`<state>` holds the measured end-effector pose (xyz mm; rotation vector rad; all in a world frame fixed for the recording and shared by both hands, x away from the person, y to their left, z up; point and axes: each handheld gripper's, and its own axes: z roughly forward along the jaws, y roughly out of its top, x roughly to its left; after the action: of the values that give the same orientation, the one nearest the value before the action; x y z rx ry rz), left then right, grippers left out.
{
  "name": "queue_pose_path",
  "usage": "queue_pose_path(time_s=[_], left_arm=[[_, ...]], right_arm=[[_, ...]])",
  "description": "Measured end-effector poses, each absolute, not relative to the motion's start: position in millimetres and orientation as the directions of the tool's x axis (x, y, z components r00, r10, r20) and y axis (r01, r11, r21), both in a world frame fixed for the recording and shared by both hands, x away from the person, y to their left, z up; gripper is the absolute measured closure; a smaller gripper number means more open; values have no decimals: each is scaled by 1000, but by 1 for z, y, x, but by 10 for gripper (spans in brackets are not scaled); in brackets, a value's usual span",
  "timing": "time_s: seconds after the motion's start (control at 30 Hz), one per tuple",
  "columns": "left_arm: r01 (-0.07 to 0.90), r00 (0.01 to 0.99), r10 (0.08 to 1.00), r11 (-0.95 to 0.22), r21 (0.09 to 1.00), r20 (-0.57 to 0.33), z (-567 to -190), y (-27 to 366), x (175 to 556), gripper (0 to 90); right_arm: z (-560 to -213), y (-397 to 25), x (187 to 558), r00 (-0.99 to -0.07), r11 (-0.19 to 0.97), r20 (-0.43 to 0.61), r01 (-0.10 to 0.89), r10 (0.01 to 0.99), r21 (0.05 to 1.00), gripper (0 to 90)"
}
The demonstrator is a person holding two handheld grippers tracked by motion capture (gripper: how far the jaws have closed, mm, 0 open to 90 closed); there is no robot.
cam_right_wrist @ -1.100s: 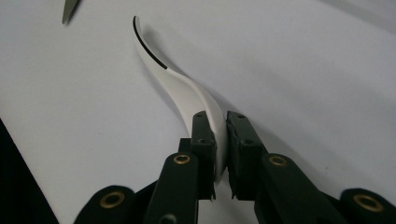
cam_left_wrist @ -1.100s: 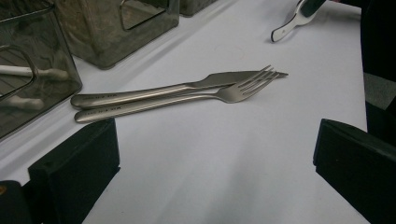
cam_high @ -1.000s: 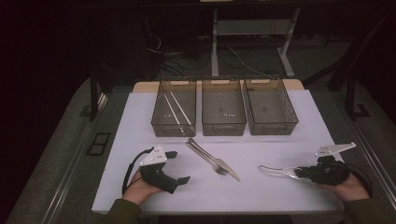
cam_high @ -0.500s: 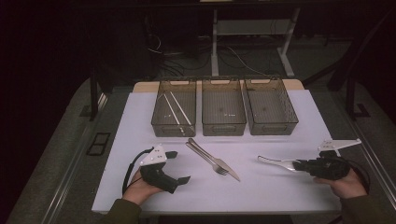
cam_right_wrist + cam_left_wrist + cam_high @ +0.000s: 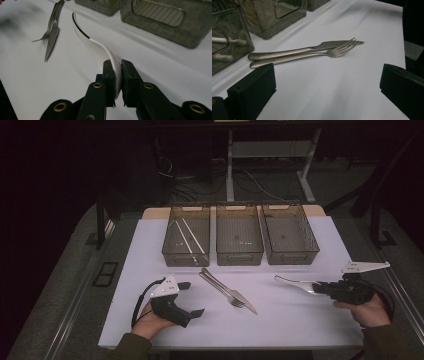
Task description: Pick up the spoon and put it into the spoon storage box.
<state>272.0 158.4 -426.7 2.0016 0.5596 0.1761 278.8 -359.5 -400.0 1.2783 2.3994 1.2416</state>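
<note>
High view: the right gripper [image 5: 320, 287] sits at about 4 o'clock on the white table [image 5: 150, 245], held in the person's right hand [image 5: 367, 310]. Its jaws are closed on the handle of a spoon [image 5: 295, 283], which sticks out toward 9 o'clock, raised a little above the table. The left gripper [image 5: 192, 299] rests at about 7 o'clock in the left hand [image 5: 150, 322], jaws spread wide with nothing between them. A knife [image 5: 235, 294] and a fork [image 5: 220, 289] lie side by side, touching, near the table's middle, between the two grippers, tips toward 5 o'clock. Three bins [image 5: 240, 240] stand in a row at 12 o'clock; the leftmost holds two pale sticks [image 5: 187, 236].

Left gripper view: the left gripper [image 5: 327, 87] shows both black jaws far apart at the lower corners, empty, white table between them. The knife [image 5: 294, 51] and fork [image 5: 312, 55] lie beyond at 12 o'clock, tips toward 3 o'clock. Bins [image 5: 274, 17] stand at 10 to 11 o'clock.

Right gripper view: the right gripper [image 5: 117, 75] is clamped tight on the spoon [image 5: 97, 48], pads pressed against both sides of its handle; the spoon curves away toward 11 o'clock, clear of the table. The fork [image 5: 50, 23] and knife [image 5: 52, 40] lie at 10 o'clock, well apart from the spoon. Bins [image 5: 165, 22] stand at 1 o'clock.
</note>
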Motion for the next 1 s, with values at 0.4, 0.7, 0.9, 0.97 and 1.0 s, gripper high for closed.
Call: queue_pose_path(time_s=[0.4,0.7,0.9,0.97,1.0], left_arm=[[308,883,456,-390,868,-108,-427,158,272,0],[305,885,454,-393,867,-106,-426,158,272,0],[304,885,454,-392,868,-105,-427,158,272,0],[308,883,456,-388,869,-109,-427,158,271,0],[305,884,454,-389,869,-107,-426,158,272,0]], right_arm=[[-383,-352,291,-615,261,222,595,757,760,822],[-373,-341,303,-618,249,218,578,755,777,822],[-367,-333,312,-618,246,210,569,758,785,823],[-366,-330,315,-618,242,214,568,756,787,823],[-365,-329,317,-622,243,211,564,754,789,822]])
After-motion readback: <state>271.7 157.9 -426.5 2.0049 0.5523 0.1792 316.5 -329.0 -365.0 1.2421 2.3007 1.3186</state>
